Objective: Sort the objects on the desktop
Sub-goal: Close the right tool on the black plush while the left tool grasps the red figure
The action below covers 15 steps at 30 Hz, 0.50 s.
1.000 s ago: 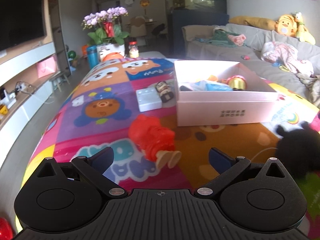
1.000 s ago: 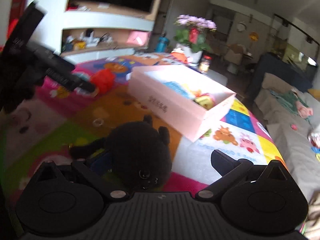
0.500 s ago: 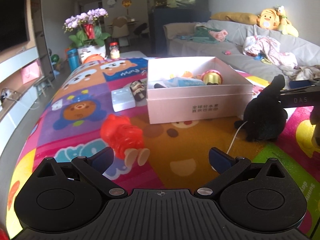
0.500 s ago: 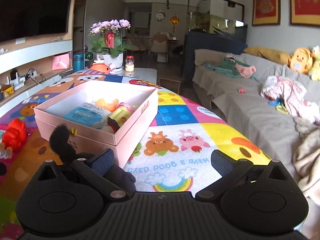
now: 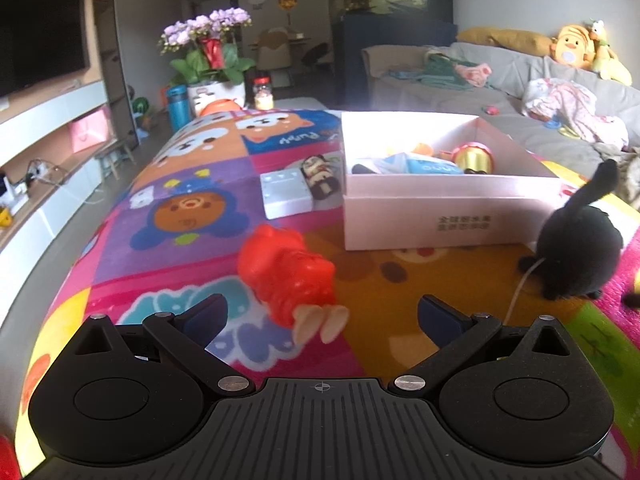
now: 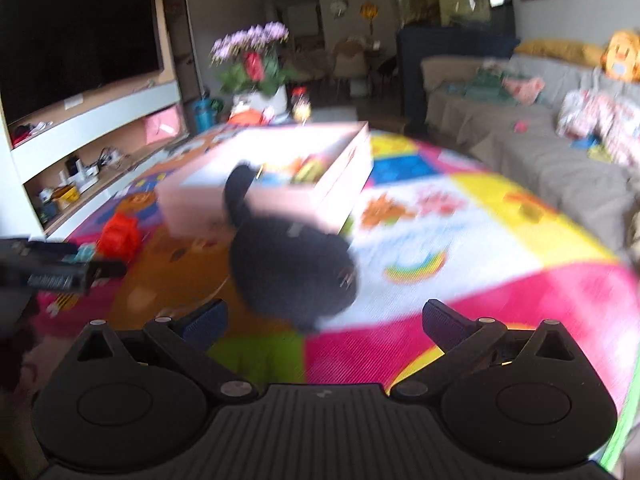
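- left gripper (image 5: pixel 322 314) spread wide, holding nothing; red toy (image 5: pixel 286 276) lies just ahead on the mat (image 5: pixel 192 216).
- right gripper (image 6: pixel 324 316) wide, holding nothing; black plush (image 6: pixel 292 268) sits ahead, beside the pink box (image 5: pixel 436 216).
- bare mat right of the plush.

Left gripper (image 5: pixel 322 316) and right gripper (image 6: pixel 325 318), fingers spread wide, empty

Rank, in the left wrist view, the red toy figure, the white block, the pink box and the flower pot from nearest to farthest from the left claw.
From the left claw, nearest first:
1. Red toy figure, just ahead, between the open fingers.
2. White block, farther up the mat, slightly left.
3. Pink box, ahead right; too close to the block to rank firmly.
4. Flower pot, past the mat's far end.
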{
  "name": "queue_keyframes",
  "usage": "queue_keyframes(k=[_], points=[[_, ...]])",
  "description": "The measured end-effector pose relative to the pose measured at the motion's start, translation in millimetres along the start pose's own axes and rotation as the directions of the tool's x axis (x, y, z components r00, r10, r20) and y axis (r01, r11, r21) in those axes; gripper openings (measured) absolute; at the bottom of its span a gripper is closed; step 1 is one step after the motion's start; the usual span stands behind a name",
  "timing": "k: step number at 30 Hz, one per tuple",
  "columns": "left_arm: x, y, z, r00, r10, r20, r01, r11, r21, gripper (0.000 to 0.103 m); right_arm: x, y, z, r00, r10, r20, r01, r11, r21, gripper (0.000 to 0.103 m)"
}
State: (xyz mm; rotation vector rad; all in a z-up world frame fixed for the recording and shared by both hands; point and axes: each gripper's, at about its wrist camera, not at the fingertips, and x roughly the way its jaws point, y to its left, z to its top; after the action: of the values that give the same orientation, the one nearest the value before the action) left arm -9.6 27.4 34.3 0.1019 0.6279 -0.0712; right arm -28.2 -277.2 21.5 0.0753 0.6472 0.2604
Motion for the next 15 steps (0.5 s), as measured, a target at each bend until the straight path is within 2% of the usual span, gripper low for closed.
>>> queue_keyframes(k=[3,7,12,15], points=[[4,4,2,1.000,0.011,0.006,-0.012,1.000,0.008,0.103,14,12,-12,0.996,0.039,-0.079,-0.040,0.999,0.001,0.103],[14,11,1,1.000,0.004,-0.008,-0.004,1.000,-0.006,0.103,19,19,-12,0.993,0.067,-0.095,-0.067,0.998,0.010,0.103],[24,12,-4,0.998,-0.067,-0.008,0.067,0.997,-0.029,0.103,20,25,-13,0.995,0.030,-0.100,-0.030,1.000,0.004,0.103],[19,4,-6,0.992,-0.126,0.023,0.126,0.992,0.005,0.103,20,28,-14,0.995,0.019,-0.102,-0.021,1.000,-0.019,0.103]])
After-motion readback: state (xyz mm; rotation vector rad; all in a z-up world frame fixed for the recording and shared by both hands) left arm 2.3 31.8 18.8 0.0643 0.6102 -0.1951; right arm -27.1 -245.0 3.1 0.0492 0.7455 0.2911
